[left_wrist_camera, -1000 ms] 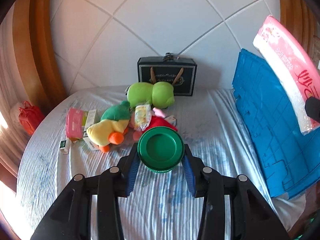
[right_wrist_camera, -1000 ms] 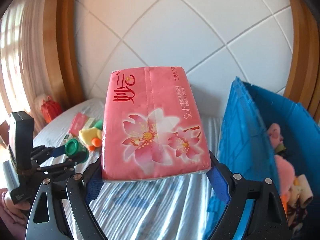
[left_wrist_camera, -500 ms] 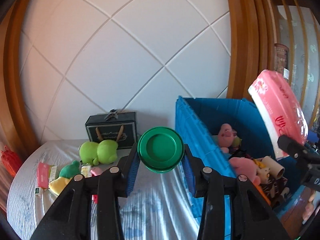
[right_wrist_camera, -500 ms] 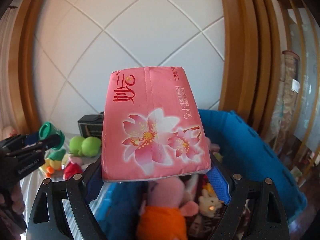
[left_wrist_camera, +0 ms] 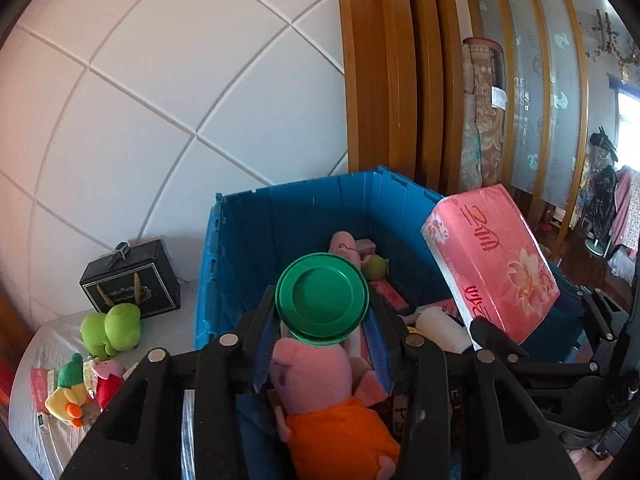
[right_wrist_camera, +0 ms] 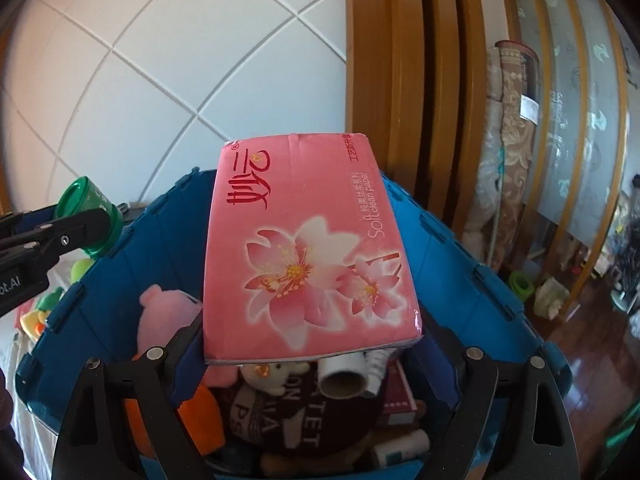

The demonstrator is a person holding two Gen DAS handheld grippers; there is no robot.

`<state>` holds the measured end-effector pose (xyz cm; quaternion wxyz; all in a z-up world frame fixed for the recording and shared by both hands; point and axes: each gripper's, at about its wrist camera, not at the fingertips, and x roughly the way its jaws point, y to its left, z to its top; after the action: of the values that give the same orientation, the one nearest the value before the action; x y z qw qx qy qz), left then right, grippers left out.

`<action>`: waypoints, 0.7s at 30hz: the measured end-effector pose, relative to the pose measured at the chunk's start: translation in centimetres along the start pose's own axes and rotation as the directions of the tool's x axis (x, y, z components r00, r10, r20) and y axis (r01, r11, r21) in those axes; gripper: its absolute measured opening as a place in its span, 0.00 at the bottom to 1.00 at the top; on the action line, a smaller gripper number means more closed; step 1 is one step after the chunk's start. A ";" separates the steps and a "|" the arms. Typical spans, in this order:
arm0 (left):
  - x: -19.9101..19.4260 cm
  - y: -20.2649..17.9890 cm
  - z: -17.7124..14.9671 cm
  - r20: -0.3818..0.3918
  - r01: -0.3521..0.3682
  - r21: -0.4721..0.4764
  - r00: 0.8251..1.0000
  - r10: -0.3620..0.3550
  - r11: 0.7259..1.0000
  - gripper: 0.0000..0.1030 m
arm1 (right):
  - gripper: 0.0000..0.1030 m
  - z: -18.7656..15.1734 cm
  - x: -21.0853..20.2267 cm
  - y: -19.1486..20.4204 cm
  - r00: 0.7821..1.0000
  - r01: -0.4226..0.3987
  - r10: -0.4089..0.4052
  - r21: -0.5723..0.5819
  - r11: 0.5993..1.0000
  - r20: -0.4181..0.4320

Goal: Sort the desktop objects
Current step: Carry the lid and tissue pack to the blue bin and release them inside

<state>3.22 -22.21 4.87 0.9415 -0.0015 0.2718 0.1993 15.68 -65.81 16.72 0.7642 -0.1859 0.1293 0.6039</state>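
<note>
1. A green jar point(left_wrist_camera: 322, 300) is clamped in the left gripper point(left_wrist_camera: 320, 320) above the blue crate point(left_wrist_camera: 288, 216).
2. A pink flowered tissue pack point(right_wrist_camera: 308, 248) is gripped by the right gripper point(right_wrist_camera: 312, 344) over the crate.
3. Plush toys point(left_wrist_camera: 110, 328) left on the table are shown only by the left view.

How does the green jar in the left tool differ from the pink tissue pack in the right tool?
The green jar is round and rigid; the pink tissue pack is a flat, soft rectangular pack. The jar is plain green, while the pack carries flower prints and lettering. The pack looks clearly larger. Both are clamped between tool fingers and held over the blue crate.
</note>
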 end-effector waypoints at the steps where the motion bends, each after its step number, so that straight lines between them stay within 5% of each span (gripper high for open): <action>1: 0.4 -0.4 -0.2 -0.017 0.002 0.003 1.000 -0.002 1.000 0.39 | 0.87 -0.1 0.0 -0.3 1.000 0.010 -0.010 0.000 1.000 -0.001; 8: 1.9 -1.5 -0.8 -0.087 0.001 0.008 0.996 -0.001 1.000 0.39 | 0.88 -0.3 1.2 -1.1 0.998 0.053 -0.053 -0.009 0.999 -0.023; 12: 1.6 -1.1 -1.1 -0.077 -0.019 -0.001 0.997 0.019 1.000 0.61 | 0.90 -0.3 1.2 -1.1 0.998 0.062 -0.062 -0.002 0.998 -0.017; 15: 1.2 -0.7 -1.2 -0.077 -0.019 -0.008 0.997 0.018 1.000 0.61 | 1.00 -0.2 0.8 -1.0 0.997 0.081 -0.081 0.003 0.997 0.004; 21: -0.5 0.6 -1.3 -0.042 -0.026 -0.024 0.999 0.025 0.999 0.61 | 1.00 -0.1 -0.1 -0.3 0.995 0.093 -0.093 -0.010 0.996 0.023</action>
<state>1.96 -21.96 4.04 0.9330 -0.0137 0.2888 0.2145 15.95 -65.96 16.73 0.7918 -0.1891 0.1089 0.5705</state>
